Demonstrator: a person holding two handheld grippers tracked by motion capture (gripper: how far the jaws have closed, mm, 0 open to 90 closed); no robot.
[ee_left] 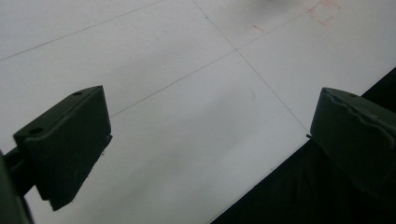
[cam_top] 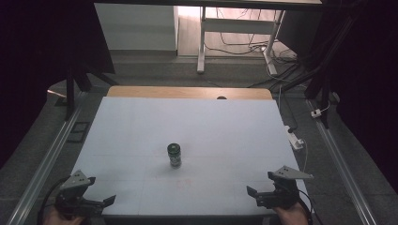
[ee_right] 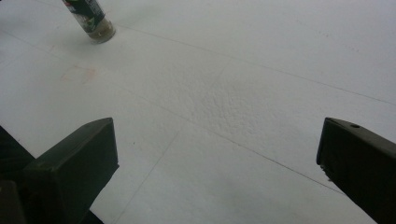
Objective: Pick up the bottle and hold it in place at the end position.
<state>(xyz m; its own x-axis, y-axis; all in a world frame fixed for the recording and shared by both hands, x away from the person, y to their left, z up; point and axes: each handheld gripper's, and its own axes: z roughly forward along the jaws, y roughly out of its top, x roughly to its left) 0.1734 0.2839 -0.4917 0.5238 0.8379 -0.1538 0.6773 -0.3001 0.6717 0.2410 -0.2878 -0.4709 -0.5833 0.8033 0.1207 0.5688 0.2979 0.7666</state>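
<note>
Your left gripper (cam_top: 96, 191) is sitting at the lower left of the high view with its jaws spread wide and nothing between them, and your right gripper (cam_top: 262, 185) is doing the same at the lower right. The little jar (cam_top: 174, 154) is standing upright just below the middle of the white table (cam_top: 141, 126), well apart from both. In the right gripper view it's poking in at the upper left (ee_right: 91, 18).

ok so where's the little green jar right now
The green jar stands upright near the middle of the white table in the high view, ahead of both open claws and touching neither; the right gripper view shows it at its top left.
</note>
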